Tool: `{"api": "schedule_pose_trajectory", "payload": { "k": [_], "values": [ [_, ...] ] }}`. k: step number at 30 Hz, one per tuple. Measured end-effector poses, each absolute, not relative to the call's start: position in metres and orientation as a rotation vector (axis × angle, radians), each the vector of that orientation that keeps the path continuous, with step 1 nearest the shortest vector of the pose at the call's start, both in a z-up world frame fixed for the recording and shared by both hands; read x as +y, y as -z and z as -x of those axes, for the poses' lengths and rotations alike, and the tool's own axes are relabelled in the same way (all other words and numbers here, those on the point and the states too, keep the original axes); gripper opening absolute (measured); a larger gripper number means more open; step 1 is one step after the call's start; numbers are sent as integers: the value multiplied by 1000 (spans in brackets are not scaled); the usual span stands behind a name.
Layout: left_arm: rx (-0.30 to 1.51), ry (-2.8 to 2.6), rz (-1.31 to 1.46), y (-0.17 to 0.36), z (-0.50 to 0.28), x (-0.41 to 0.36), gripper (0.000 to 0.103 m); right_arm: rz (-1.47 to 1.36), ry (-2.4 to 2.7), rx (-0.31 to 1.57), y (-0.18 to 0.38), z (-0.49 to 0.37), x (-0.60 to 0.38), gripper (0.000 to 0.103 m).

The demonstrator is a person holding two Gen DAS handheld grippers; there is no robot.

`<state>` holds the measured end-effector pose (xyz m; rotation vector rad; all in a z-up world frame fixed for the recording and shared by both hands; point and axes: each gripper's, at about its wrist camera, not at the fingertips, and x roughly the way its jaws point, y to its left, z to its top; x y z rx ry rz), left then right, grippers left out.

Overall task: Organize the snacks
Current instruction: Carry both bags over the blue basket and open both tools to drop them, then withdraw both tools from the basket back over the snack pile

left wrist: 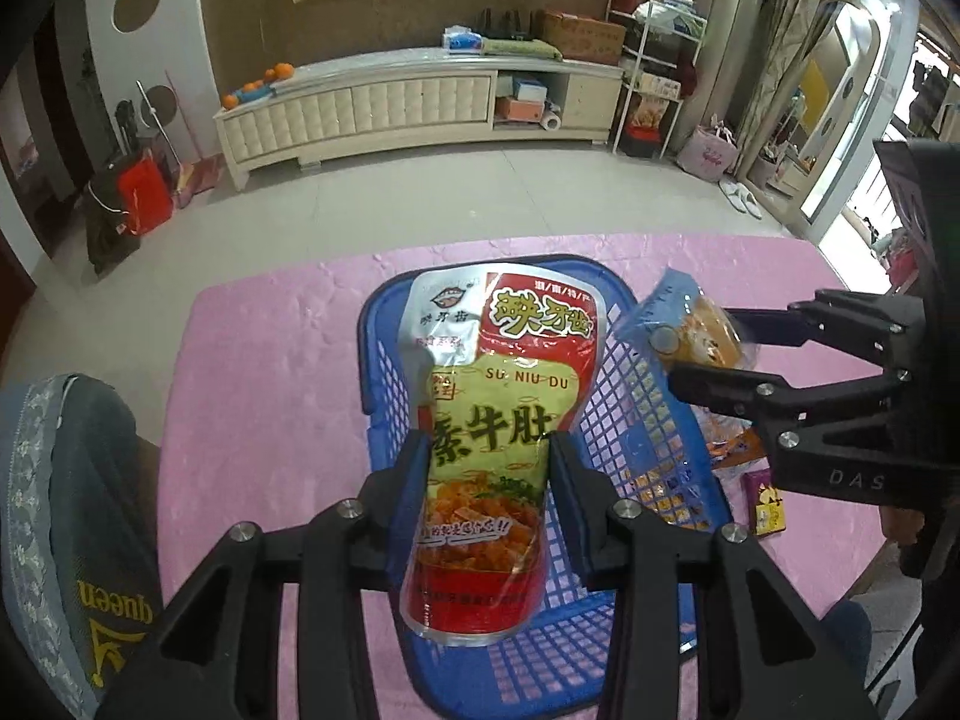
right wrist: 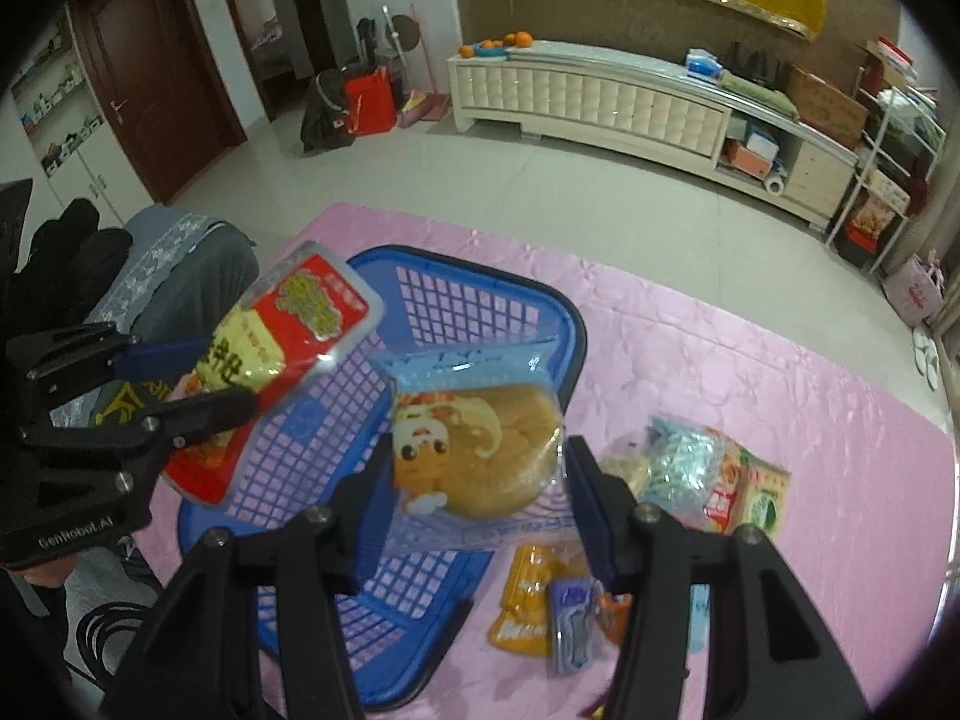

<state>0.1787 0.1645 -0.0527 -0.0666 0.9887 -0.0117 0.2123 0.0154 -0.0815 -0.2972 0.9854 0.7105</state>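
My left gripper (left wrist: 489, 462) is shut on a red and yellow snack pouch (left wrist: 498, 372), which stands upright over the blue mesh basket (left wrist: 648, 420). The right wrist view shows that left gripper (right wrist: 231, 375) at the left, with the red pouch (right wrist: 300, 312) slanting over the blue basket (right wrist: 468, 267). My right gripper (right wrist: 480, 456) is shut on a clear packet holding a round pastry with a cartoon print (right wrist: 480, 450), above the basket's right side. In the left wrist view the right gripper (left wrist: 708, 354) and its pastry packet (left wrist: 690, 330) hang beside the basket's right rim.
The basket sits on a pink tablecloth (right wrist: 750, 372). Loose snacks lie to its right: a crinkly pile (right wrist: 696, 468), orange packets (right wrist: 528, 600) and a purple packet (right wrist: 573, 618). A grey garment with lace trim (left wrist: 72, 510) is at the table's left. A cream cabinet (left wrist: 384, 108) stands across the floor.
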Motion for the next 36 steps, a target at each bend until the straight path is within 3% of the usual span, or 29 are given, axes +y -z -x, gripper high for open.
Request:
{"api": "schedule_pose_trajectory", "payload": {
  "k": [12, 14, 16, 36],
  "values": [
    [999, 7, 57, 67, -203, 177, 43, 381, -696, 971, 98, -228, 43, 60],
    [991, 13, 56, 66, -204, 177, 55, 387, -678, 973, 98, -230, 43, 75],
    [987, 11, 49, 64, -203, 176, 61, 377, -658, 968, 96, -232, 40, 86],
    [918, 43, 65, 1, -116, 134, 65, 243, -591, 967, 26, -159, -36, 87]
  ]
}}
